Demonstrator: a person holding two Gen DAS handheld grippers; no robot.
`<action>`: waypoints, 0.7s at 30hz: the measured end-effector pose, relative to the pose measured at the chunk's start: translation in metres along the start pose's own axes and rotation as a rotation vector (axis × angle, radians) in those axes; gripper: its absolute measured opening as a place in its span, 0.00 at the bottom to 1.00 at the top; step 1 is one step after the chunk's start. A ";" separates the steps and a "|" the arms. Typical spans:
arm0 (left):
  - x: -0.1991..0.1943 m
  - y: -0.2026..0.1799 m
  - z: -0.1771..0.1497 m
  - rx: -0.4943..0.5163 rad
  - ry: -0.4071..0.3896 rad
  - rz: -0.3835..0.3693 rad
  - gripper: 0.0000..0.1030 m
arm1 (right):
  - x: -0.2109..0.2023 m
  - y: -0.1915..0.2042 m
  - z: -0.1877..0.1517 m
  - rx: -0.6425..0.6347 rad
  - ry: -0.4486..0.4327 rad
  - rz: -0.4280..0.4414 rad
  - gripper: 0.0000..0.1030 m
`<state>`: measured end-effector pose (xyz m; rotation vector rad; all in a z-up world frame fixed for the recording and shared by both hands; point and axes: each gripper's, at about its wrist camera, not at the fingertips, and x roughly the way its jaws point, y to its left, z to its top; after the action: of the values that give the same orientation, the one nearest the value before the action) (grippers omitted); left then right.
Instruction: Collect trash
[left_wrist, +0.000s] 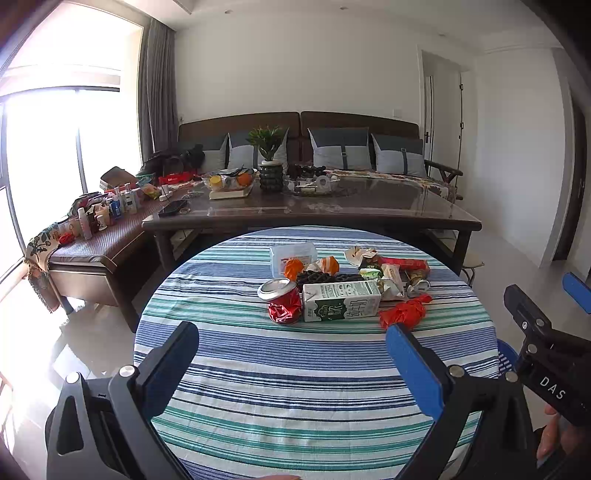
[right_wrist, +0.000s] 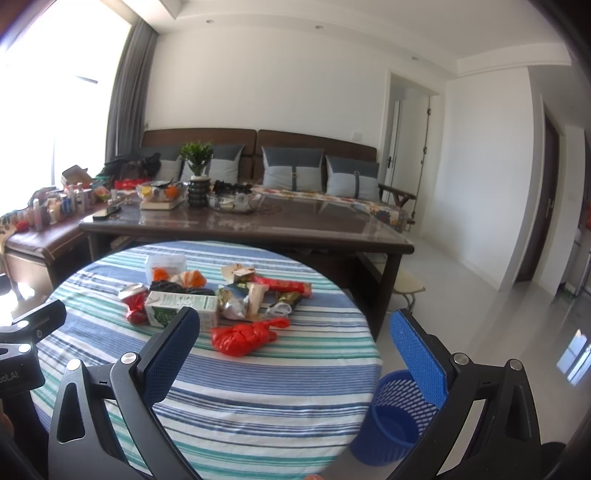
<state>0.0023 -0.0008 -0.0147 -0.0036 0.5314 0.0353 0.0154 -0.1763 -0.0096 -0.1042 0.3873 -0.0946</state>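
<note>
Blue mesh bin (right_wrist: 391, 417) beside the tabletop (left_wrist: 295, 387) looks empty, so collection seems not begun. Milk carton (left_wrist: 341, 300), crushed can (left_wrist: 282, 301) and red bag (right_wrist: 243, 336) lie there. Left gripper (left_wrist: 291, 354) and right gripper (right_wrist: 291, 341) stand wide, holding nothing.

Tablecloth (left_wrist: 295, 387) blue-teal-white striped; can (left_wrist: 283, 303) red; carton (left_wrist: 341, 301) green-white; bin (right_wrist: 391, 424) blue.

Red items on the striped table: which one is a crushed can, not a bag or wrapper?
The crushed red can, at the pile's left end, touching the milk carton. Its silver metal top shows; the red plastic bag is soft and knotted.
</note>
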 end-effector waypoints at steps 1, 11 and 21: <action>0.000 0.000 0.000 0.000 0.000 0.000 1.00 | 0.000 0.000 0.000 0.000 0.001 0.001 1.00; 0.000 0.000 0.000 0.000 -0.001 0.000 1.00 | 0.000 0.000 0.000 0.001 0.001 -0.001 1.00; 0.001 0.001 -0.001 0.001 0.001 0.000 1.00 | 0.000 0.000 0.000 0.000 0.003 0.000 1.00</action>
<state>0.0025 0.0001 -0.0160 -0.0029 0.5326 0.0352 0.0154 -0.1766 -0.0097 -0.1041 0.3899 -0.0952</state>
